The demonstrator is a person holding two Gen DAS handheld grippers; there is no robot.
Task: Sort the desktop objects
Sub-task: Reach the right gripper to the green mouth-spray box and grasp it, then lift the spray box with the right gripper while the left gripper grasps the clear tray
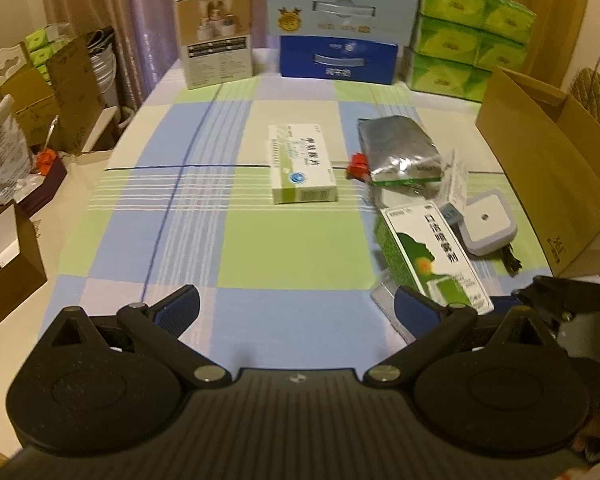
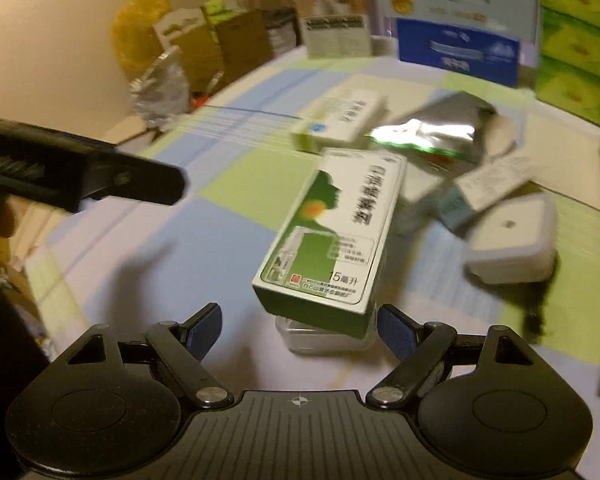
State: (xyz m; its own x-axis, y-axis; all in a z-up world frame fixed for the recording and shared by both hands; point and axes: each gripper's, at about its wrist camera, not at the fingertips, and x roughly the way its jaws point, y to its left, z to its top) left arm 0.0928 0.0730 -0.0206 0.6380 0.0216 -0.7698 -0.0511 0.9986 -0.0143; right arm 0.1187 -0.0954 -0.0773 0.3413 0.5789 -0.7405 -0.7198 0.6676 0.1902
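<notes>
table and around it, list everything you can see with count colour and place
medicine box: 1, white-green, table centre
spray box: 1, green-white, resting on a clear case
foil pouch: 1, silver, right of medicine box
square device: 1, white, near cardboard box
cardboard box: 1, brown, table's right edge
tissue packs: stack, green, far right
blue cartons: 2, stacked, far centre
left gripper: open, empty
right gripper: open, facing the spray box

Checked cloth (image 1: 260, 248) is lying matt and soft over the table, the foil pouch (image 1: 400, 148) is gleaming crinkly silver, the green box (image 2: 332, 236) is showing glossy printed card, the brown carton (image 1: 540, 152) is looking like plain matt cardboard, and the white square gadget (image 1: 486, 224) is sitting in smooth plastic
</notes>
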